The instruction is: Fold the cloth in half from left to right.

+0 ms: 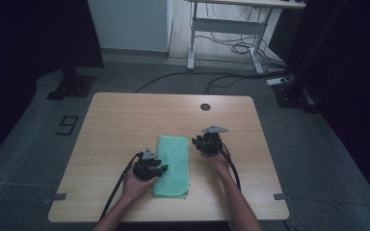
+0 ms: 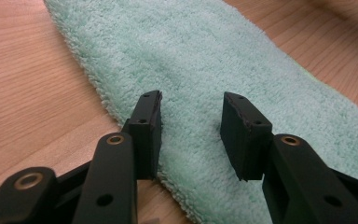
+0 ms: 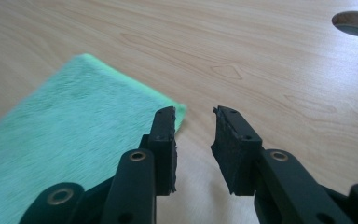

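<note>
Towel (image 1: 173, 166), folded into a long strip, lay near the table's (image 1: 115, 120) front edge. Left gripper (image 2: 191, 109) hovered over its near edge, jaws apart, seemingly poised to pinch; right gripper (image 3: 193, 114), jaws apart and empty, stood beside its far corner.

The light wooden table (image 1: 125, 120) has rounded corners and a round cable hole (image 1: 205, 107) near the middle of its far edge, and it stands on grey floor (image 1: 38, 159). A dark figure nine (image 1: 67, 125) is marked on that floor to the table's left, and small strips of tape (image 1: 54, 198) lie by its near corners. Beyond the table a white desk frame (image 1: 221, 29) stands over a tangle of black cables (image 1: 236, 48), with black stand bases (image 1: 72, 86) at either side and dark curtains (image 1: 24, 38) behind them.
</note>
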